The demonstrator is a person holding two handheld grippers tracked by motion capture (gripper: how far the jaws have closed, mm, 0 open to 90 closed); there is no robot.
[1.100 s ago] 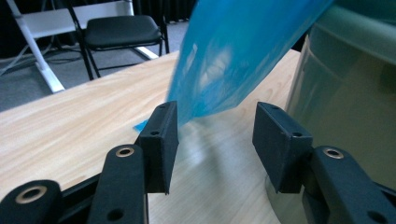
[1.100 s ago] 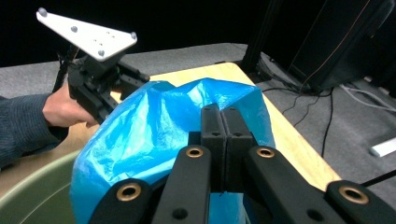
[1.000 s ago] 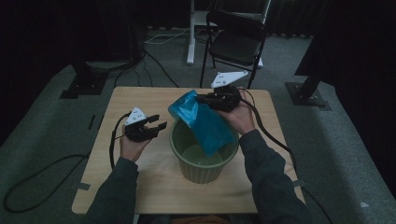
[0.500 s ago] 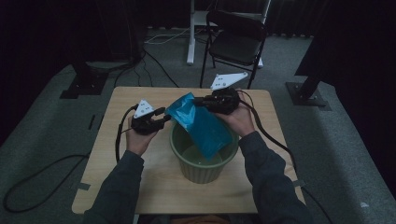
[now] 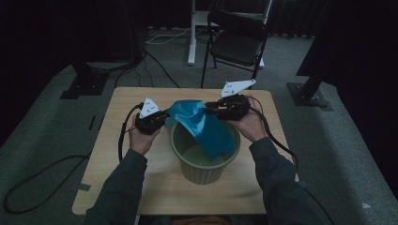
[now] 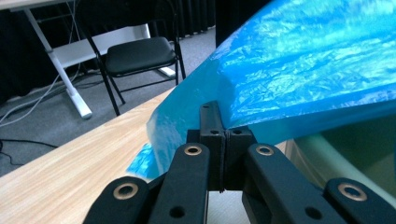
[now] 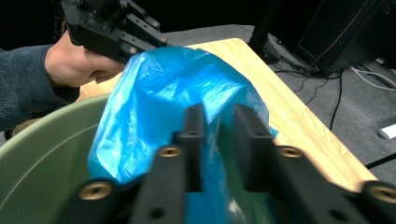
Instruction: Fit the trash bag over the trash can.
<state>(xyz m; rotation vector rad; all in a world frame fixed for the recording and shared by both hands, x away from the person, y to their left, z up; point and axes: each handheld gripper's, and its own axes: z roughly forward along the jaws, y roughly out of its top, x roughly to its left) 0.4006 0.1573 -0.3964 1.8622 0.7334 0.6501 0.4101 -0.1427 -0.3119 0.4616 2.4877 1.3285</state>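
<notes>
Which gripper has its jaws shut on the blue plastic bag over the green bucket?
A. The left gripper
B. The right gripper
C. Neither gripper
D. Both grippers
A. In the left gripper view the left gripper has its jaws pressed together on the edge of the blue bag, while the right gripper stands with its jaws apart above the bucket.

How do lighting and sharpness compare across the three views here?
High view: dim and underexposed, surroundings near black, blue bag still readable. Left gripper view: brighter, bag sheen mildly glaring, jaws sharp. Right gripper view: near jaws soft and blurred, green bin rim hazy.
</notes>
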